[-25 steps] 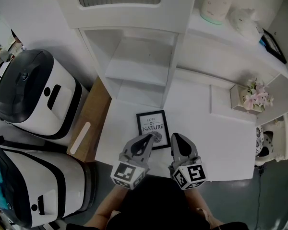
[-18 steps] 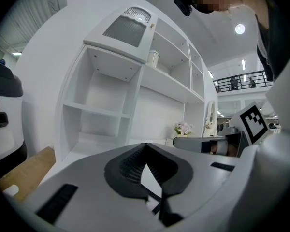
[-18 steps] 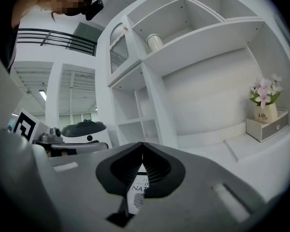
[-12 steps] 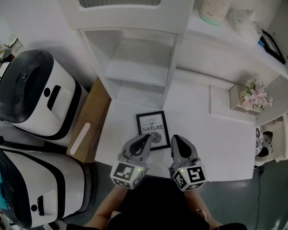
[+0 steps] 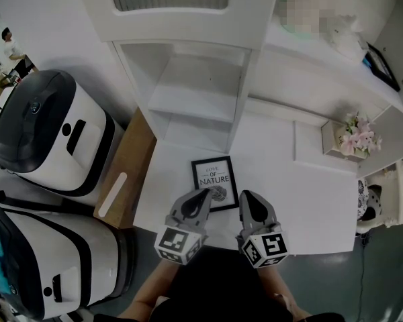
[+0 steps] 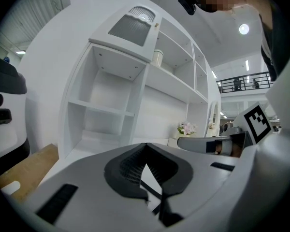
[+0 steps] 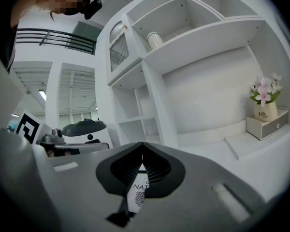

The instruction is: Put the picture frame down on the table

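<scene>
left gripper [image 6: 145, 146]: fingers pressed together, nothing between them
right gripper [image 7: 142, 145]: fingers pressed together, empty
picture frame [image 5: 215, 182]: flat, face up on the white table [image 5: 302, 200], near its front edge, just ahead of both grippers
shelf unit [image 5: 195, 92]: along the table's back edge

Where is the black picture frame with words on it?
In the head view, the black-framed picture lies flat on the white table, near its front edge, just ahead of the left gripper and right gripper.
</scene>
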`<state>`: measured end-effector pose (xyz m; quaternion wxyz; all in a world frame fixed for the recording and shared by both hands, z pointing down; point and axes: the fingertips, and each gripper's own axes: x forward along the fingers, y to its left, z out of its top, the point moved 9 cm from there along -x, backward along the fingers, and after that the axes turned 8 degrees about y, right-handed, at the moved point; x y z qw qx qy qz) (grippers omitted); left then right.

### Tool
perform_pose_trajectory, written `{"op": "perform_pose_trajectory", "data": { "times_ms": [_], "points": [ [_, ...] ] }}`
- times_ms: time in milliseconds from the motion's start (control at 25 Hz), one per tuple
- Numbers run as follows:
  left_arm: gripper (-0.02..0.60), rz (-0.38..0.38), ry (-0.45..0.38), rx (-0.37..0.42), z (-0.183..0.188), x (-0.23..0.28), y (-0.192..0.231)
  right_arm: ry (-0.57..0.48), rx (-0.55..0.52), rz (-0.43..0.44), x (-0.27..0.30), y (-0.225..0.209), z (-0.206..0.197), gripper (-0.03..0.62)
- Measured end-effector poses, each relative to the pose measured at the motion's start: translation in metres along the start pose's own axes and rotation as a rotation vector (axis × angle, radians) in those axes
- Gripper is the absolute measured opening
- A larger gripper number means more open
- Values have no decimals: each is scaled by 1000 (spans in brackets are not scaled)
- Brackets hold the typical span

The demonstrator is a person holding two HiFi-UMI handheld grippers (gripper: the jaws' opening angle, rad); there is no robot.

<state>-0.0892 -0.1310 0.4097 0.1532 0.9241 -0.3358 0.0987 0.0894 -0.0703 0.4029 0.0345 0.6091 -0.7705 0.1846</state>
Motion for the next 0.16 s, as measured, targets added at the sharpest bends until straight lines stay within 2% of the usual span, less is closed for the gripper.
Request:
{"op": "perform_pose_trajectory", "data": {
  "times_ms": [160],
  "points": [
    [12, 6, 4, -4, -2, -1, 2, 0, -1, 5, 1, 2, 0, 5]
  ]
}}
